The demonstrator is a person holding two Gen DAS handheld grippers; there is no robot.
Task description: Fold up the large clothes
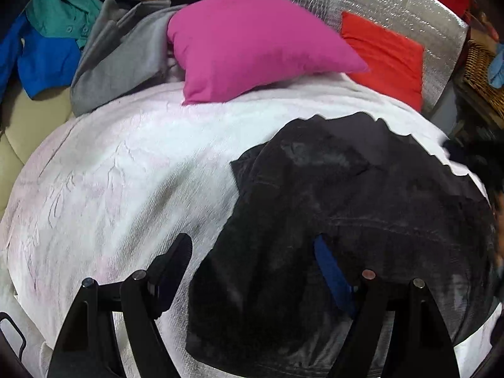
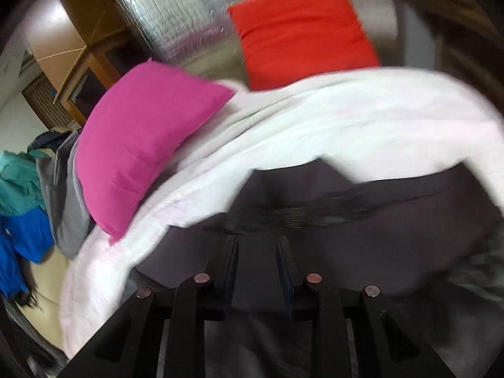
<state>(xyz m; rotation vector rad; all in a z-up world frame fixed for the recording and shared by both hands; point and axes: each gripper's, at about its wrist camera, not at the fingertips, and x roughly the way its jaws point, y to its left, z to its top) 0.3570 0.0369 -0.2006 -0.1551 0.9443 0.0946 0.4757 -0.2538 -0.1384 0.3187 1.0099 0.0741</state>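
A bed under a white blanket (image 1: 126, 163) fills both views, with a pink pillow (image 1: 252, 47) and a red pillow (image 1: 384, 56) against a silver foil sheet (image 1: 393, 6) at its head, far ahead of the jaws. A grey garment (image 1: 123, 56) and blue and teal clothes (image 1: 47, 37) are heaped well off to the left.

The task's thing, a dark garment (image 1: 346, 220), lies spread on the blanket. It sits under and ahead of the left gripper (image 1: 252, 252)'s right finger, while the left finger hangs over bare blanket. The left jaws are spread wide and hold nothing.

The right gripper (image 2: 256, 245) hovers over the garment (image 2: 315, 252), which fills the space below and just ahead of it. Its jaws are narrowed to a small gap, not pressed together. The right wrist view is blurred, and no cloth shows clearly between the fingers, so I cannot tell whether they pinch a fold.

To fold well, I judge each gripper should take a corner or edge of the same side, pinching only the dark cloth and not the blanket beneath. Then lift both together and lay that side over evenly, keeping the edges aligned.
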